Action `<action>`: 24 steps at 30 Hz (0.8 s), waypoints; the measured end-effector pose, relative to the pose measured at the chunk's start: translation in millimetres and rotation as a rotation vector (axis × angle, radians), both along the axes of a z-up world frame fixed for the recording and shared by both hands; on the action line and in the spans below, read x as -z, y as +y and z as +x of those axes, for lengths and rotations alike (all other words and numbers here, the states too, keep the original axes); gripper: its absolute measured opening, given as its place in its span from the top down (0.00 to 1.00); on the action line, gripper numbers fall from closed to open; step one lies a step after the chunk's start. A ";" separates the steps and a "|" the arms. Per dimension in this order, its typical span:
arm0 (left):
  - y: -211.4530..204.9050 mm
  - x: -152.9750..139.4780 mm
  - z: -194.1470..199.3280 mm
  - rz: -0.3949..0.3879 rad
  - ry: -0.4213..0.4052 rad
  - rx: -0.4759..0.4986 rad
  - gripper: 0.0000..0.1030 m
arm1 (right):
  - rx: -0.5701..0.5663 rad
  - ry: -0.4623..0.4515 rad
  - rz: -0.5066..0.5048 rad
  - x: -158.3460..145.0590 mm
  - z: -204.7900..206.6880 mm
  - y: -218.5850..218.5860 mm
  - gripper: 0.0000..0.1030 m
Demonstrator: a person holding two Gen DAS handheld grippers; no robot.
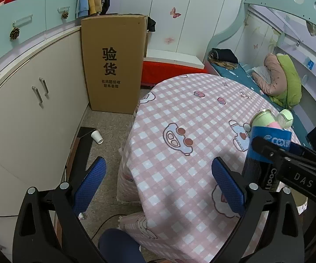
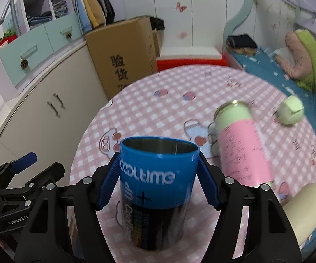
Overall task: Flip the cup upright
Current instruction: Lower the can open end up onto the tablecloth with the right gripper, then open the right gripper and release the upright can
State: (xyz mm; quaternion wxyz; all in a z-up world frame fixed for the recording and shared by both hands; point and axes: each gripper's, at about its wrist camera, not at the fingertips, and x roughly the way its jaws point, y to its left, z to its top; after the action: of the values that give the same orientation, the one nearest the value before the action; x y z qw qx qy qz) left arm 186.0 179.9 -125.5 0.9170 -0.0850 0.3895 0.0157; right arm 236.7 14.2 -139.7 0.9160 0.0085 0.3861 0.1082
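Observation:
A blue-and-black cup [image 2: 158, 188] marked "COOLTIME" stands with its open mouth up over the pink checked tablecloth [image 2: 158, 109]. My right gripper [image 2: 159, 179] is shut on the cup, its blue pads [image 2: 109, 184] pressing both sides of the blue band. In the left wrist view the cup [image 1: 267, 144] shows at the right, held by the right gripper's black arm. My left gripper [image 1: 158, 186] is open and empty, above the table's near left edge.
A green-and-pink flask [image 2: 243, 144] lies on its side to the right of the cup, its green lid [image 2: 290, 109] beyond it. A cream cylinder [image 2: 306, 206] lies near right. A cardboard box [image 1: 114, 65], cabinets and a bed [image 1: 267, 81] surround the table.

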 end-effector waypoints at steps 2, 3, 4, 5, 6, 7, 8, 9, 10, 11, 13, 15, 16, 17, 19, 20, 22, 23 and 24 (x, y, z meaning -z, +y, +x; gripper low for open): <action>-1.8 -1.6 -0.2 -0.001 -0.003 0.001 0.09 | 0.008 -0.027 -0.020 -3.8 -3.6 -2.4 0.35; -3.1 -2.6 -0.6 0.000 -0.006 0.002 0.09 | 0.003 -0.031 -0.019 -4.9 -4.7 -3.2 0.35; -3.8 -2.7 -0.4 0.002 -0.006 0.003 0.09 | 0.002 -0.033 -0.020 -4.8 -5.8 -3.9 0.35; -5.4 -2.8 -0.4 0.007 -0.004 0.004 0.09 | 0.002 -0.035 -0.022 -5.2 -6.6 -3.6 0.35; -5.7 -2.9 -0.5 0.008 -0.003 0.005 0.09 | 0.001 -0.037 -0.024 -5.6 -7.6 -3.9 0.35; -6.2 -3.3 -1.0 0.007 -0.003 0.005 0.09 | 0.000 -0.040 -0.026 -5.8 -9.4 -3.9 0.35; -7.1 -3.8 -2.0 0.007 -0.005 0.007 0.09 | 0.000 -0.042 -0.027 -6.0 -10.6 -4.1 0.35; -7.9 -4.4 -2.9 0.009 -0.005 0.008 0.09 | 0.000 -0.044 -0.027 -5.9 -12.5 -4.0 0.35; -8.4 -4.7 -4.2 0.012 -0.006 0.007 0.09 | 0.002 -0.046 -0.025 -5.6 -15.3 -4.7 0.35; -9.2 -4.6 -5.3 0.014 -0.006 0.007 0.09 | 0.001 -0.048 -0.026 -5.1 -18.6 -4.6 0.35; -10.5 -6.0 -7.9 0.014 -0.007 0.007 0.09 | 0.002 -0.050 -0.028 -5.2 -24.0 -4.3 0.35; -12.2 -7.7 -11.0 0.017 -0.009 0.006 0.09 | 0.006 -0.050 -0.027 -5.2 -30.1 -5.6 0.34; -13.1 -8.2 -12.5 0.020 -0.009 0.006 0.09 | 0.004 -0.048 -0.025 -4.9 -32.4 -5.9 0.34; -13.7 -8.6 -14.0 0.023 -0.009 0.006 0.09 | -0.001 -0.044 -0.018 -4.7 -34.9 -6.1 0.34; -15.1 -9.7 -18.8 0.023 -0.009 0.005 0.09 | -0.010 -0.035 -0.003 -3.9 -39.6 -6.5 0.33; -15.4 -9.7 -18.4 0.025 -0.009 0.005 0.09 | -0.014 -0.034 -0.002 -3.5 -42.3 -5.8 0.33; -17.0 -11.8 -23.8 0.033 -0.012 0.001 0.09 | -0.015 -0.038 0.001 -3.8 -47.3 -5.7 0.32; -17.8 -12.8 -26.2 0.034 -0.013 -0.001 0.09 | -0.013 -0.041 0.001 -4.7 -49.5 -6.0 0.30; -17.8 -14.7 -29.4 0.035 -0.016 -0.005 0.09 | -0.010 -0.046 0.000 -6.1 -51.8 -6.8 0.27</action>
State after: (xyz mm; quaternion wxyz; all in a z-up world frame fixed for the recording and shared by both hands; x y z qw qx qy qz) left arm 156.6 162.0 -110.8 0.9213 -0.0701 0.3817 0.0239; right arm 184.8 7.4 -133.6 0.9241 0.0039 0.3650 0.1129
